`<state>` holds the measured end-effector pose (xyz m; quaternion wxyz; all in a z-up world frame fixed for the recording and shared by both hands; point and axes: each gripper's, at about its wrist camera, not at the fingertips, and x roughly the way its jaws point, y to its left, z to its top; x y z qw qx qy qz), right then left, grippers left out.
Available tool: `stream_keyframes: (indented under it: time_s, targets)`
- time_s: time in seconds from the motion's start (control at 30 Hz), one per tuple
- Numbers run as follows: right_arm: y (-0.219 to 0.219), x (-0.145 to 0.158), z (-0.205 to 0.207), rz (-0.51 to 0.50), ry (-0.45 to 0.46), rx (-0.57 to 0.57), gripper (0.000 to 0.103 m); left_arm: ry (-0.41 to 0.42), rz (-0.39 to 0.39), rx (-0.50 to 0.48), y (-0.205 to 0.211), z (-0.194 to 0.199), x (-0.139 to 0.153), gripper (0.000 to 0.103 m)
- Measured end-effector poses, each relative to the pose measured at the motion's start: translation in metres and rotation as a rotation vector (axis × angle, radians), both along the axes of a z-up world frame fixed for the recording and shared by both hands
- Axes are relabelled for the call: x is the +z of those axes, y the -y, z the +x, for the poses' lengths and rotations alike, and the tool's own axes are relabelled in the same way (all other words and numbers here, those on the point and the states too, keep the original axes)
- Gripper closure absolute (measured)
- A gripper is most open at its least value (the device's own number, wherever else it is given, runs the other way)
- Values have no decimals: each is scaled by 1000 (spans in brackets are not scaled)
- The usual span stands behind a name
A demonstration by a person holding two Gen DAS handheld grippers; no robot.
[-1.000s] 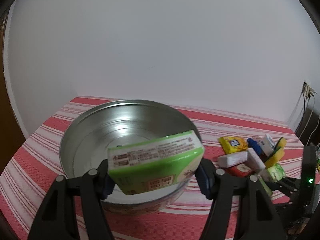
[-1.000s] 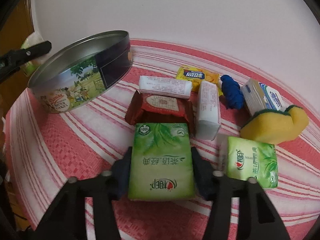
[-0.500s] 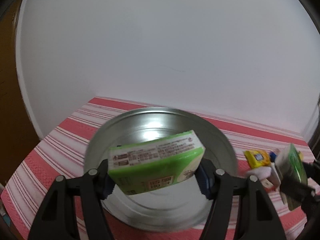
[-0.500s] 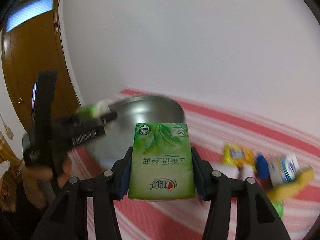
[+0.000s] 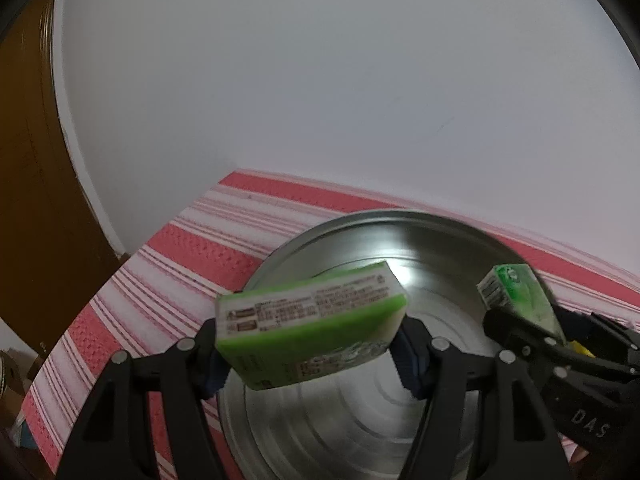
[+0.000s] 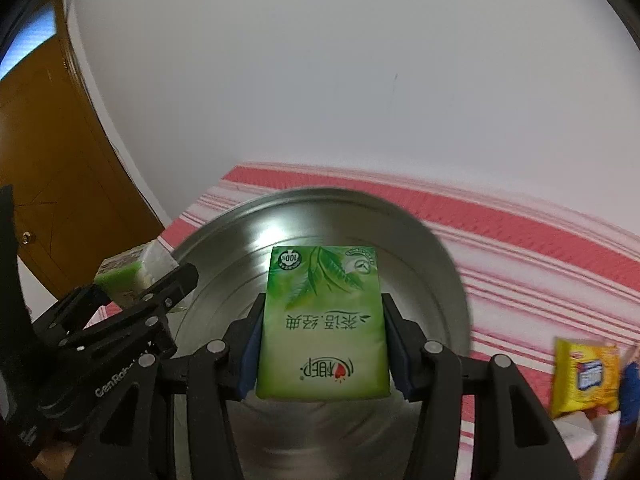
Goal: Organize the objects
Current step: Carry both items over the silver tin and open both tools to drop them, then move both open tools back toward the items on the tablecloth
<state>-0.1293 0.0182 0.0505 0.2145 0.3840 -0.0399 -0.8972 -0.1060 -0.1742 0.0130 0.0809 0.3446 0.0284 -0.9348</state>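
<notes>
My left gripper point(image 5: 310, 350) is shut on a green and white tissue pack point(image 5: 308, 326), held tilted over the near left rim of the round metal tin point(image 5: 432, 248). From the right wrist view, my right gripper point(image 6: 322, 346) is shut on a second green tissue pack point(image 6: 324, 324), flat between its blue pads, above the open tin point(image 6: 236, 240). The right gripper and its pack point(image 5: 516, 296) enter the left wrist view at the right, over the tin's right rim. The left gripper with its pack point(image 6: 132, 272) appears at the left of the right wrist view. The tin's visible floor is bare.
The tin stands on a red and white striped cloth point(image 5: 200, 248) by a white wall. A yellow snack packet point(image 6: 588, 376) and a blue item point(image 6: 632, 384) lie right of the tin. A brown door point(image 6: 52, 148) stands to the left.
Both grippers have carried their green packs toward the tin. The right one rose from the pile of items and swung left over the tin; the left one drew closer above the tin.
</notes>
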Motion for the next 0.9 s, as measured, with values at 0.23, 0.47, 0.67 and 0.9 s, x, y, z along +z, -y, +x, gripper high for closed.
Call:
stream_keyframes:
  time_s: [0.23,0.47,0.67,0.9]
  targets:
    - [2,-3,-21,3,66,-2,47,41,17,22,12,-10,-4,36]
    - [-10,1,-21,-64,69,12,44,10,-22,52,10,-7,2,0]
    - [-36,18,-7,-149,-8,-50,41,-21,-36,47,7,1,7,0]
    - [-64,33,46,-116,-185,-145,41,-143,-16,30,-8,32,25,0]
